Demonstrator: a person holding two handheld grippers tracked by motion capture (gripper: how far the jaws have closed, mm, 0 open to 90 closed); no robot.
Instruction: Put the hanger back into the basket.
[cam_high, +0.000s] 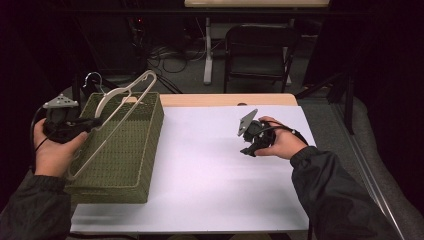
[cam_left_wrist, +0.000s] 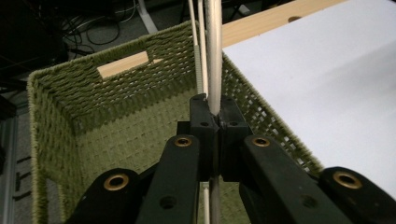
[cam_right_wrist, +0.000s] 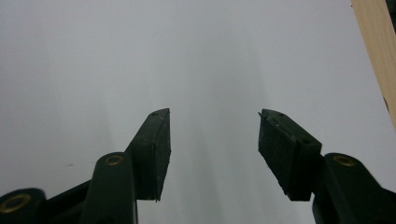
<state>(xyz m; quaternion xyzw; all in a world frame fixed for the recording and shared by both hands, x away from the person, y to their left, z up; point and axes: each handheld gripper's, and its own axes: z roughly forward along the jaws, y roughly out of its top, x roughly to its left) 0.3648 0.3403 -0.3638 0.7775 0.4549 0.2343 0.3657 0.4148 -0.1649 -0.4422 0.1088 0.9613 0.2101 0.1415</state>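
White-covered table (cam_high: 210, 165), dark room: left gripper (cam_high: 92, 122) at nine o'clock clamps cream plastic clothes hanger (cam_high: 127, 102) over green woven basket (cam_high: 135, 160), apparently for stowing; right gripper (cam_high: 248, 144), three o'clock, idles open.

no text, label, brand, number or sign can be read in any of the pictures.
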